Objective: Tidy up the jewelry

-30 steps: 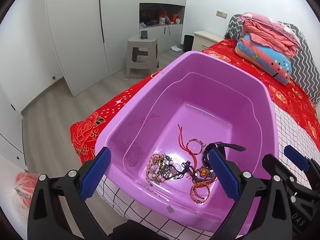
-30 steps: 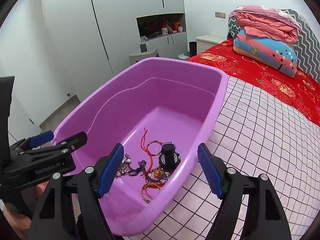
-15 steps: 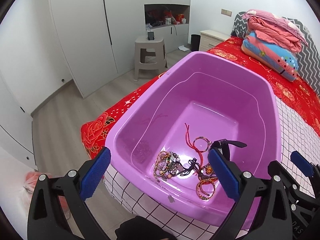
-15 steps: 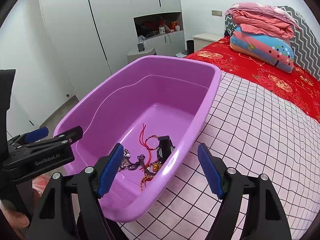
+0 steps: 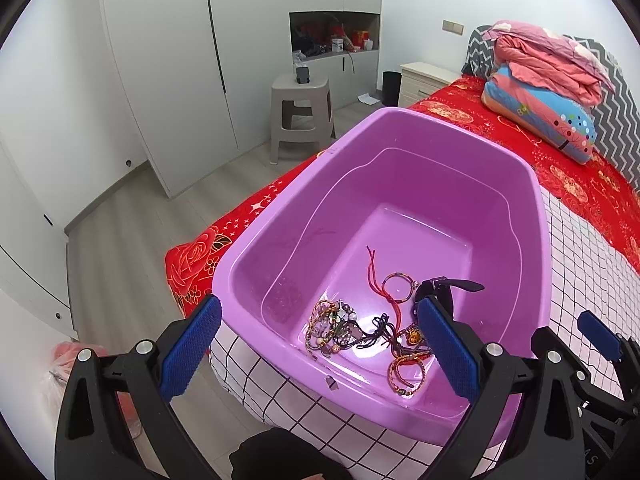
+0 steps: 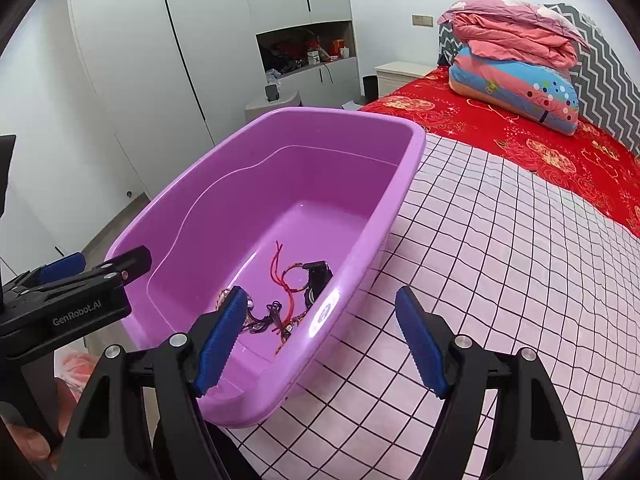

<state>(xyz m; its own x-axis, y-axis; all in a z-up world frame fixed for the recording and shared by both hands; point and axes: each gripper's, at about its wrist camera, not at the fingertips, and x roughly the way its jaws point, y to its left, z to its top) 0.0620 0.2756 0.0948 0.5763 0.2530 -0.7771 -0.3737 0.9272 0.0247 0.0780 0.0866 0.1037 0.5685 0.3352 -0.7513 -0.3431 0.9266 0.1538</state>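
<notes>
You are standing at the foot of a bed whose near end is covered by a white black-grid sheet (image 6: 500, 248), with a red floral bedspread (image 6: 520, 140) beyond it running up to a stack of folded quilts (image 6: 516, 60) against a grey zigzag headboard (image 6: 604, 76). A purple plastic tub (image 5: 536, 208) sits on the grid sheet near the bed's edge, and the jewelry (image 5: 360, 328) lies tangled on its floor at the near end: beaded bracelets, red cord, a small woven ring and a black watch (image 5: 444, 292). Your left gripper (image 5: 320, 348) hovers above the tub's near rim with its blue-padded jaws spread wide and nothing between them. Your right gripper (image 6: 320, 340) hangs over the tub's right-hand wall and the sheet, likewise spread and empty. Past the bed you see pale wood flooring (image 5: 132, 232), white wardrobe doors (image 5: 168, 64) with a cluttered niche (image 5: 336, 36), a grey plastic stool (image 5: 302, 112) and a bedside cabinet (image 5: 424, 80).
</notes>
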